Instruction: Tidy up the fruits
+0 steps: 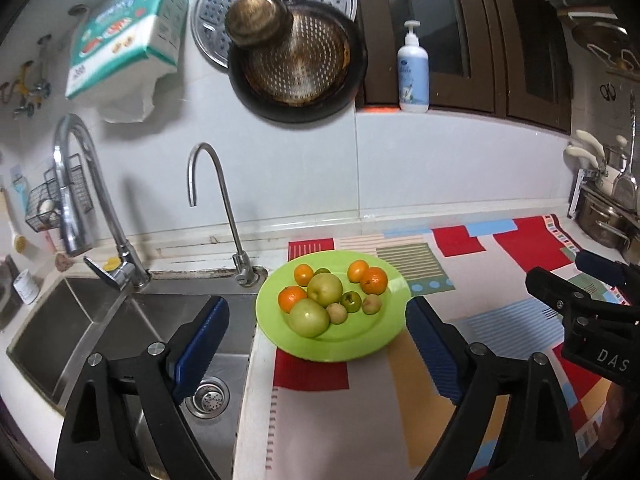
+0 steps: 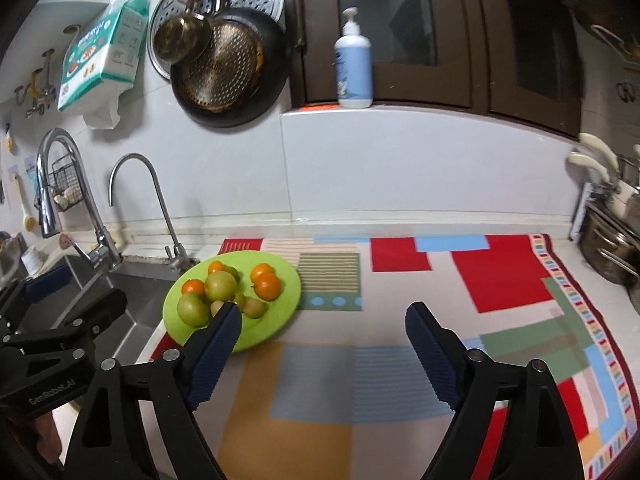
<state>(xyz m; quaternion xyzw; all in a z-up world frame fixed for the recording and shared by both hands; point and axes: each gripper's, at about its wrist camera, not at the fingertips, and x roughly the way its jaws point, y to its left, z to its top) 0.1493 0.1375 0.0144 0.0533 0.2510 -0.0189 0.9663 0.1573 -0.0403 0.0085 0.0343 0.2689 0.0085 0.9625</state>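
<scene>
You have a patterned mat (image 2: 400,320) spread over the counter, its left edge reaching the sink (image 1: 120,320). Two taps (image 1: 224,216) stand at the back edge of the sink, the taller one (image 1: 88,200) to the left. On the wall above hang a dark frying pan (image 1: 296,64), a small brass pot (image 1: 258,20) overlapping it, and a pack of paper towels (image 1: 128,36). A pump bottle (image 1: 413,72) stands on the window ledge. Steel pots (image 2: 612,248) sit by the counter's right edge.

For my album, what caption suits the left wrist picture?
Open left gripper hovers before a green plate of fruit beside the sink.
</scene>
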